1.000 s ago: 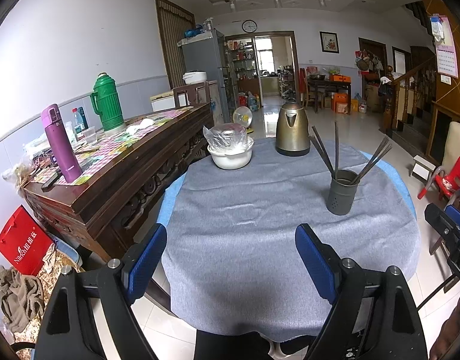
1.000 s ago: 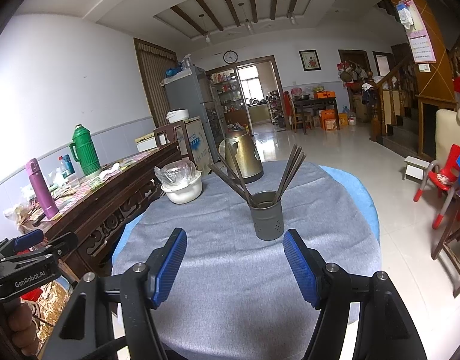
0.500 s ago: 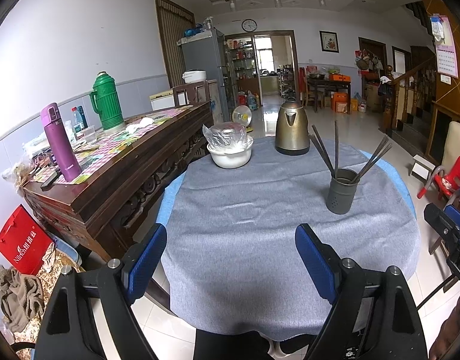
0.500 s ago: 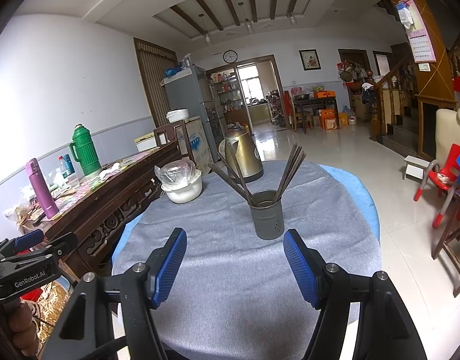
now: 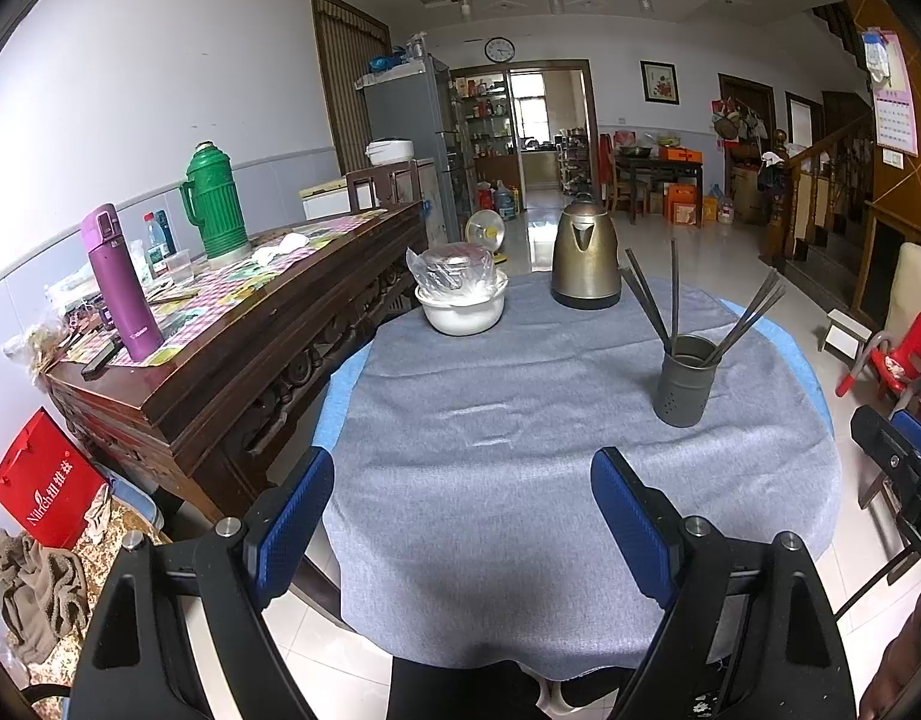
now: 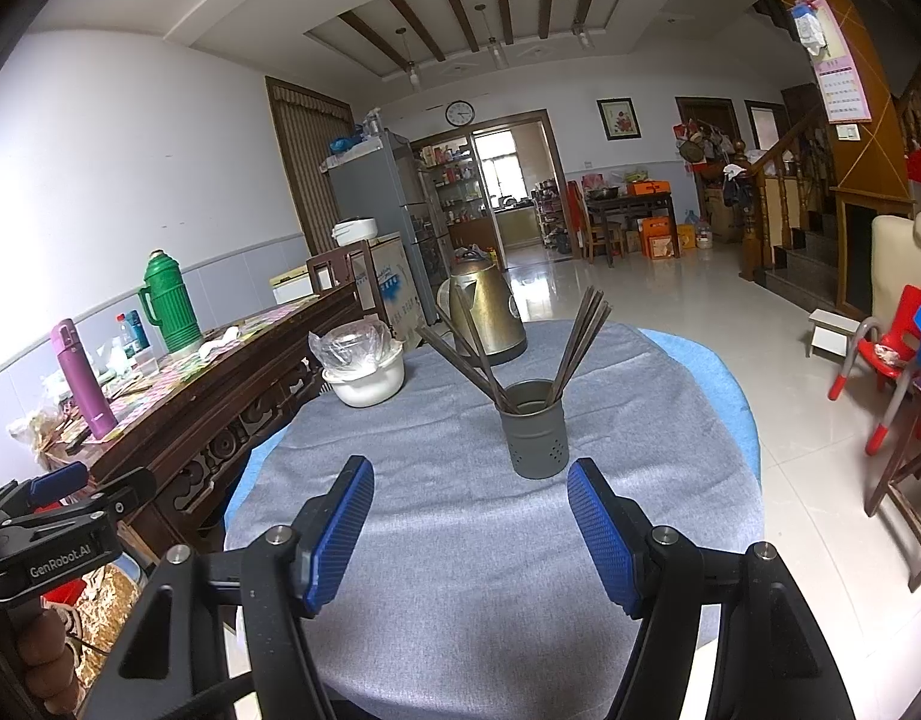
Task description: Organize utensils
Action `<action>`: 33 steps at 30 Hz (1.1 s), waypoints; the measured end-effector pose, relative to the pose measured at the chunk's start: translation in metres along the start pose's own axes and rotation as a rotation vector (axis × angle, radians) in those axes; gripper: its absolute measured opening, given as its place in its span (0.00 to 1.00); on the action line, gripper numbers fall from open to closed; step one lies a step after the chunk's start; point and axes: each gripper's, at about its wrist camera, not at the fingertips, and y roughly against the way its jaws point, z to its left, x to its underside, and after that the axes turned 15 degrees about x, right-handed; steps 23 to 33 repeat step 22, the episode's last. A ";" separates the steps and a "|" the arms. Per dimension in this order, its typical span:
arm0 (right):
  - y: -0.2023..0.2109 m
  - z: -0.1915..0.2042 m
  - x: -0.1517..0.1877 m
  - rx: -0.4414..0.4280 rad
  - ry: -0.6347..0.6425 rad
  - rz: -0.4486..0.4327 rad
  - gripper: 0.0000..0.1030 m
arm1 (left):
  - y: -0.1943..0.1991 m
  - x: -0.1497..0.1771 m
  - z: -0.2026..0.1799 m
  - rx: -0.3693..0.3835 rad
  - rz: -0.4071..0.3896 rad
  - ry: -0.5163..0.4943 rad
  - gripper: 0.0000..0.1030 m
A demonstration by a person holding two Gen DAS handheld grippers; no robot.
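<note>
A round counter [image 5: 520, 480] draped in grey cloth is seen. The left gripper [image 5: 460, 516] and right gripper [image 6: 469, 516] are held with blue-padded fingers [image 6: 340, 534] spread wide, nothing grasped. Dark chopsticks [image 6: 574, 348] stand in a grey perforated metal cup [image 6: 535, 438], their lower ends hidden inside.

The tablecloth [image 5: 520, 450] filling the middle of the frame is plain grey, with a light blue layer [image 5: 340, 384] showing at its left rim. At centre right stands a dark grey holder [image 5: 685, 387] dotted with small holes, holding dark brown chopsticks [image 5: 646, 300]. Toward the top centre sit a bronze-gold kettle [image 5: 584, 255] and a white bowl [image 5: 462, 312] under clear plastic. The sideboard [image 5: 232, 354] at left is dark brown carved wood, topped with a pink-and-white checked cover [image 5: 220, 294]. On it stand a ribbed green thermos [image 5: 215, 201] and a purple flask [image 5: 121, 285]. A red bag [image 5: 43, 480] (white lettering) sits at lower left. Both grippers carry blue textured pads [image 6: 340, 534] on black frames.
</note>
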 end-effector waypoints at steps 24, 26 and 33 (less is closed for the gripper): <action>-0.067 -0.015 -0.021 0.104 0.038 0.003 0.69 | -0.081 -0.026 0.017 0.064 0.051 0.086 0.85; -0.067 -0.015 -0.021 0.104 0.038 0.003 0.69 | -0.081 -0.026 0.017 0.064 0.051 0.086 0.85; -0.067 -0.015 -0.021 0.104 0.038 0.003 0.69 | -0.081 -0.026 0.017 0.064 0.051 0.086 0.85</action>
